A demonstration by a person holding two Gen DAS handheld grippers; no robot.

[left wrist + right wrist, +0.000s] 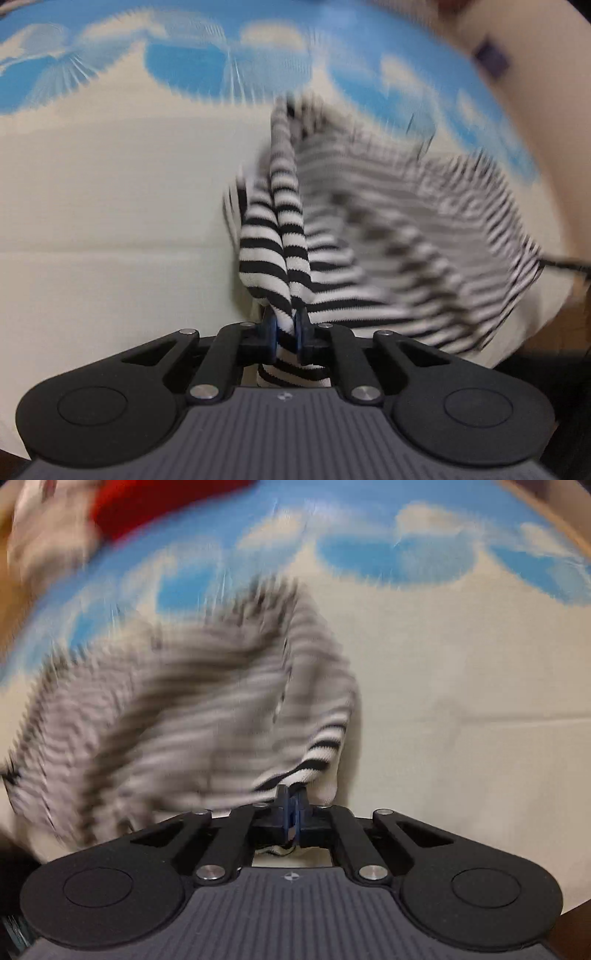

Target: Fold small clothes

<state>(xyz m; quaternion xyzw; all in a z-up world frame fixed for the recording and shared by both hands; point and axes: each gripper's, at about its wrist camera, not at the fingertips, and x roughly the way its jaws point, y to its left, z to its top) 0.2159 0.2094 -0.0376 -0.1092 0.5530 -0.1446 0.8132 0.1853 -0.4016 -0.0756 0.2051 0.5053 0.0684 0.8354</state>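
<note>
Your left gripper (285, 334) pinches the striped top (369, 221) | your right gripper (292, 812) pinches its edge too | thin bite there, a tug could slip it.

bare cloth-covered surface (110, 206) left, striped garment (388, 229) right

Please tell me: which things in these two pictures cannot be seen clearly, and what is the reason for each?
- Left wrist view: the right half of the striped garment is motion-blurred, so its shape and type are unclear.
- Left wrist view: a dark purple patch near the top right is too blurred to name.
- Right wrist view: nearly all of the garment is smeared.
- Right wrist view: a red item is blurred and cut by the top edge.
</note>
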